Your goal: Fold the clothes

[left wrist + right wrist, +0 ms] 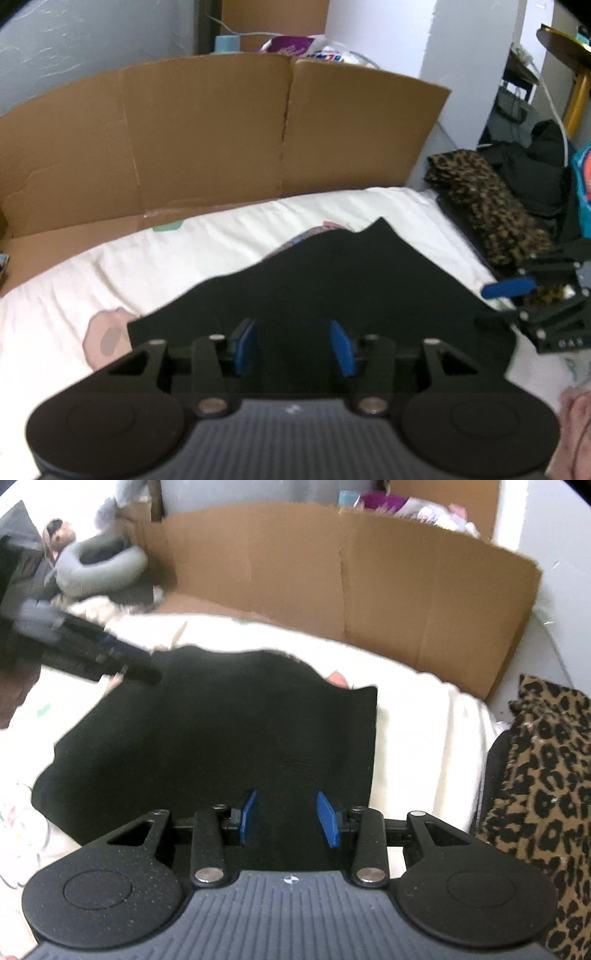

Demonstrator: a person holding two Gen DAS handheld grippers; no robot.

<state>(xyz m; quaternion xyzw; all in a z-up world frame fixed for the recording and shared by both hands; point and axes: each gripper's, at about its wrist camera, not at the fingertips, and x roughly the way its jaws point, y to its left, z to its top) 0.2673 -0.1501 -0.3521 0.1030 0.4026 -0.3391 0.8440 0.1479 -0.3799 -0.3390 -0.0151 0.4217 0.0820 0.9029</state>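
Observation:
A black garment (332, 280) lies spread flat on white bedding (184, 258), with an uneven far edge. My left gripper (293, 345) hovers over its near edge, blue pads apart and nothing pinched between them. In the right wrist view the same black garment (207, 731) fills the middle. My right gripper (289, 818) is above its near right part, open, pads clear of the cloth. The left gripper (147, 672) shows blurred at the garment's far left corner. The right gripper (498, 306) appears at the garment's right edge in the left wrist view.
A flattened cardboard sheet (207, 129) stands along the far side of the bedding (424, 720). A leopard-print cloth (546, 775) lies at the right, next to dark clothes (532, 173). A grey ring pillow (99, 565) sits at the far left.

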